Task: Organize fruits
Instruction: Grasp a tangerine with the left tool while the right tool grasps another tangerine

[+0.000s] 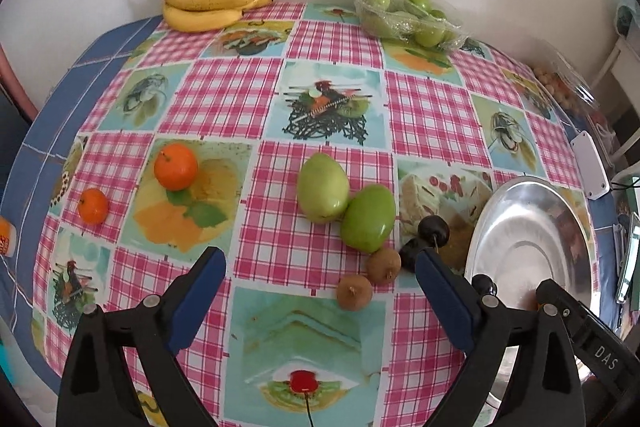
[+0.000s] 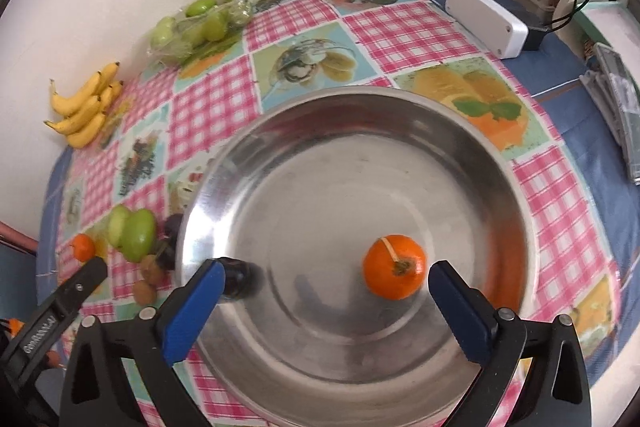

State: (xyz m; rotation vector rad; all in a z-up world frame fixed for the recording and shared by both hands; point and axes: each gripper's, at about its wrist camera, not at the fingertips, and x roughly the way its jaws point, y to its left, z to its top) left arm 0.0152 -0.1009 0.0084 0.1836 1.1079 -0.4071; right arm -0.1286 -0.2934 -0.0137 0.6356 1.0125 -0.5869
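Blue-padded and spread wide with nothing held, the right hand-held gripper (image 2: 324, 283) hangs over the steel bowl (image 2: 480, 155), where a loose mandarin (image 2: 394, 265) at lower right of centre could roll and slip the pads.

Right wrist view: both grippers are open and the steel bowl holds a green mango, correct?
Not quite. The right wrist view shows an orange in the bowl, not a green mango. Both the right gripper and left gripper are open.

Three oranges (image 1: 175, 166), two green mangoes (image 1: 322, 187), two kiwis (image 1: 354, 292), one bowl (image 1: 520, 227)
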